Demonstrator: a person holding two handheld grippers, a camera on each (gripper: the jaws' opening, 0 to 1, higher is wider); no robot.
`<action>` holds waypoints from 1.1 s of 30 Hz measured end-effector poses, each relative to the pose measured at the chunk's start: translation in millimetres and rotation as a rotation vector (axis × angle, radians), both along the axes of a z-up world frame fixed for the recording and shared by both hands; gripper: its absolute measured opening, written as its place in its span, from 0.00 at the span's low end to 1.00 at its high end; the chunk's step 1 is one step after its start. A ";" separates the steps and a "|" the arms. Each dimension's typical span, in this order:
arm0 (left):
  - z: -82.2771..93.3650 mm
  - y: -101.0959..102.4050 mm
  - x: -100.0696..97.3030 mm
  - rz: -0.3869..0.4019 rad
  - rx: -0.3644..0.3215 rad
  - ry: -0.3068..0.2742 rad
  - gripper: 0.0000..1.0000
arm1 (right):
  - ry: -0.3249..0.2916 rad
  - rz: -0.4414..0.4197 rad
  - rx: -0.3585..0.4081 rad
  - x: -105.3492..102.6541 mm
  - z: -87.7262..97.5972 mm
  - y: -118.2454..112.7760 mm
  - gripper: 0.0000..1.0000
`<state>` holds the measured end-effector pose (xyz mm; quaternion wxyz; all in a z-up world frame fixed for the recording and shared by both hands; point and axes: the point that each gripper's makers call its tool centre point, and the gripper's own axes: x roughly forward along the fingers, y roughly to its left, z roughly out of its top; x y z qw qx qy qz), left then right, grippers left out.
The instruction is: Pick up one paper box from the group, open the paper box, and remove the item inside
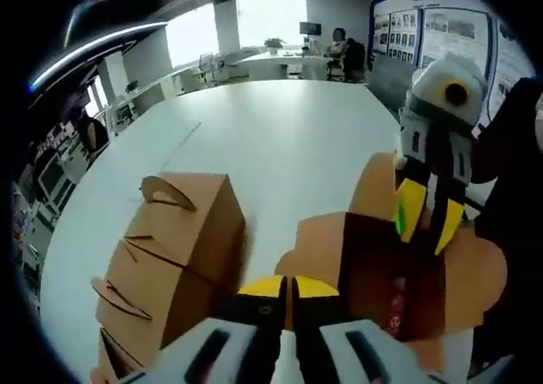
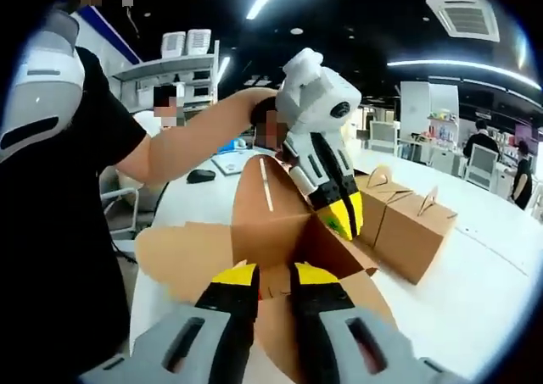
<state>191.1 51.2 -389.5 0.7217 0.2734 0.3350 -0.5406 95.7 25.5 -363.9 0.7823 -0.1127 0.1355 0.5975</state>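
Note:
A brown paper box [image 1: 373, 261] stands open on the white table [image 1: 280, 138], its flaps spread outward. Something red [image 1: 394, 316] shows deep inside it. My left gripper [image 1: 287, 288] is shut on the near flap's edge. In the right gripper view the left gripper [image 2: 348, 216] reaches down from above onto the open box [image 2: 280, 231]. My right gripper [image 2: 273, 275] has cardboard between its nearly closed jaws; the left gripper view has the right gripper [image 1: 430, 219] at the box's far side by a raised flap.
A row of closed brown boxes [image 1: 170, 257] with handle tabs lies left of the open one; these closed boxes [image 2: 407, 219] sit behind it in the right gripper view. A person in black [image 2: 59, 231] stands close. A computer mouse [image 2: 202, 175] rests on the table.

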 end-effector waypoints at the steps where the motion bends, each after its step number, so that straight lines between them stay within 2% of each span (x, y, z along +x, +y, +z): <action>1: 0.0 -0.1 -0.3 -0.003 0.000 0.000 0.05 | -0.001 0.000 -0.001 0.1 0.0 0.1 0.16; 9: -3.3 -1.9 -0.9 -0.013 -0.072 0.068 0.05 | 0.000 -0.005 0.012 1.8 0.3 0.4 0.15; 11: -3.9 -1.6 0.7 -0.001 -0.069 0.060 0.06 | 0.002 -0.001 0.019 2.0 0.3 0.3 0.15; 14: -0.1 0.7 9.0 0.010 -0.038 -0.019 0.12 | 0.007 -0.001 0.029 2.1 0.6 -0.2 0.15; 15: 4.5 3.2 14.7 0.059 -0.044 -0.036 0.17 | 0.006 -0.004 0.027 2.1 0.7 0.1 0.15; 17: 13.8 8.4 26.2 0.157 -0.055 -0.068 0.20 | 0.003 -0.009 0.024 2.1 0.8 0.8 0.15; 20: 54.2 7.0 34.4 0.182 -0.181 -0.235 0.24 | -0.005 -0.014 0.014 2.6 0.6 1.6 0.15; 23: 93.2 4.3 11.2 0.165 -0.338 -0.303 0.27 | -0.002 -0.014 0.015 2.8 0.5 1.4 0.15; 26: 106.4 8.4 -11.0 0.152 -0.395 -0.342 0.27 | 0.002 -0.013 0.020 2.7 0.5 1.1 0.15; 29: 103.6 13.5 -22.9 0.177 -0.421 -0.338 0.27 | 0.004 -0.012 0.023 2.4 0.6 1.1 0.15; 33: 80.0 16.4 -41.9 0.192 -0.435 -0.290 0.28 | 0.003 -0.018 0.021 2.1 0.4 0.9 0.15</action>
